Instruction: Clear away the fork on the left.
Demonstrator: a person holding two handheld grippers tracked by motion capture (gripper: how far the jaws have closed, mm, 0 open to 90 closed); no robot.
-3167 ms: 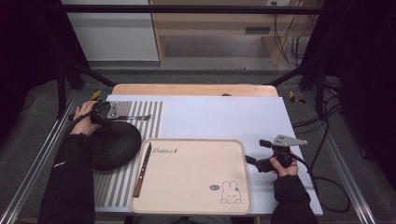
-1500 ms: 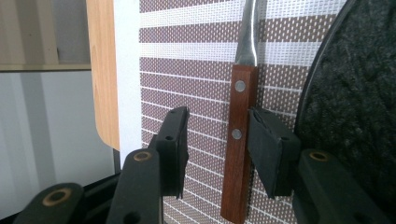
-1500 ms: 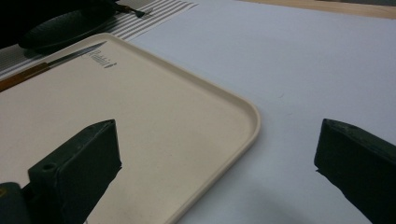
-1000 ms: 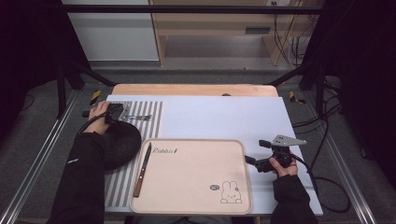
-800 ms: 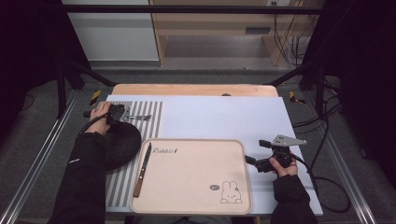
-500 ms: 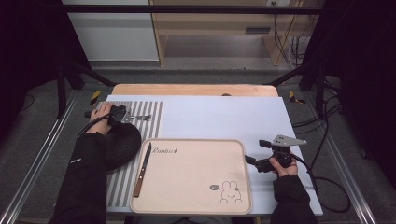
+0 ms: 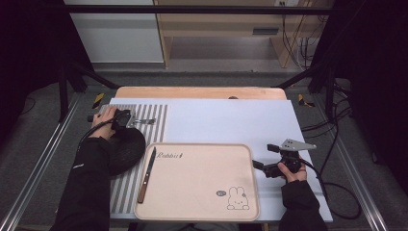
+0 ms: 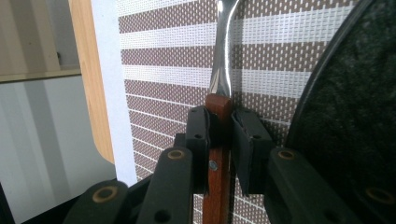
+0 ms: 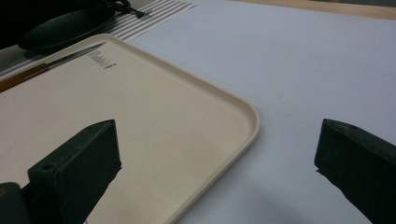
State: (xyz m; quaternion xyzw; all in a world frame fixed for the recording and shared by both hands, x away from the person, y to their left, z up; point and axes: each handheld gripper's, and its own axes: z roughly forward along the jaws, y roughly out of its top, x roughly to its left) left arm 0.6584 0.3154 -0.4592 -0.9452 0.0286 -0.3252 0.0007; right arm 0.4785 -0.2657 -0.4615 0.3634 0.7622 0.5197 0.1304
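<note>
The white-topped table carries 1 large beige plastic tray with a rabbit drawing at its near edge, and a knife with a brown wooden handle lies along the tray's left side. To the tray's left, a round black plate rests on a brown-and-white striped woven placemat.

The work in hand is the fork with a reddish wooden handle and steel neck, lying on the placemat just beyond the plate's far rim. Since 3 seconds ago the left arm has reached forward over the plate, and the left gripper has just been closing its jaws. In the left gripper view both pads now press the wooden handle from either side, so the fork is gripped, though it appears not yet lifted off the mat. That likely readies it for a carry, perhaps to the tray beside the knife.

The right gripper hovers beside the tray's right edge, jaws spread wide with nothing between them, as 3 seconds ago.
</note>
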